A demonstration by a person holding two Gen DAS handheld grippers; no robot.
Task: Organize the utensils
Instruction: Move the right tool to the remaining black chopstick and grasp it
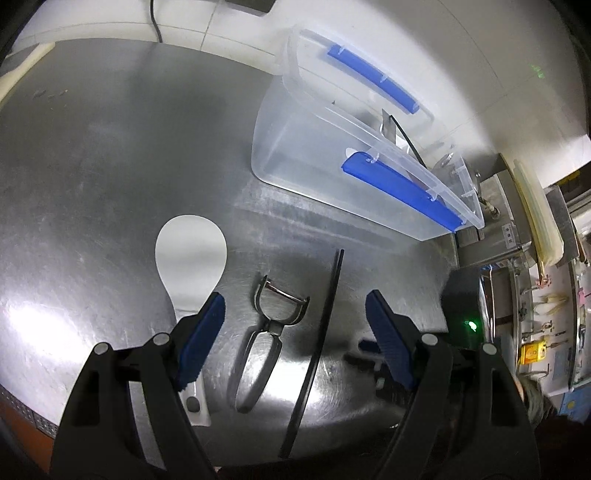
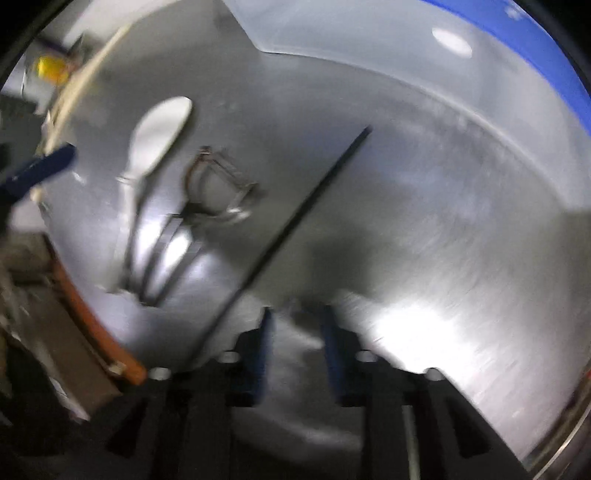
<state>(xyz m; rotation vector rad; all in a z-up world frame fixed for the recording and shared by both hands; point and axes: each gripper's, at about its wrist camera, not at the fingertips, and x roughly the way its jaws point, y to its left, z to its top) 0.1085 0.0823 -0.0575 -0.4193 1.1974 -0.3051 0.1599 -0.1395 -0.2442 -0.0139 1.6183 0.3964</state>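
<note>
A metal peeler (image 1: 267,325) lies on the steel table (image 1: 110,166) between a white rice paddle (image 1: 190,254) and a black chopstick (image 1: 317,354). My left gripper (image 1: 295,306) is open and empty, its jaws on either side of the peeler and chopstick, above them. A clear plastic bin (image 1: 332,166) with blue handles stands beyond; some utensils lean inside it. In the blurred right wrist view the paddle (image 2: 160,129), peeler (image 2: 218,192) and chopstick (image 2: 295,218) lie ahead to the left. My right gripper (image 2: 297,321) is partly open and empty, low over the table, near the chopstick's close end.
The bin wall (image 2: 406,48) fills the top right of the right wrist view. The table's orange-trimmed edge (image 2: 96,325) runs at the left. A shelf with kitchen items (image 1: 535,295) is past the table's right edge. A black cable (image 1: 155,22) hangs at the back wall.
</note>
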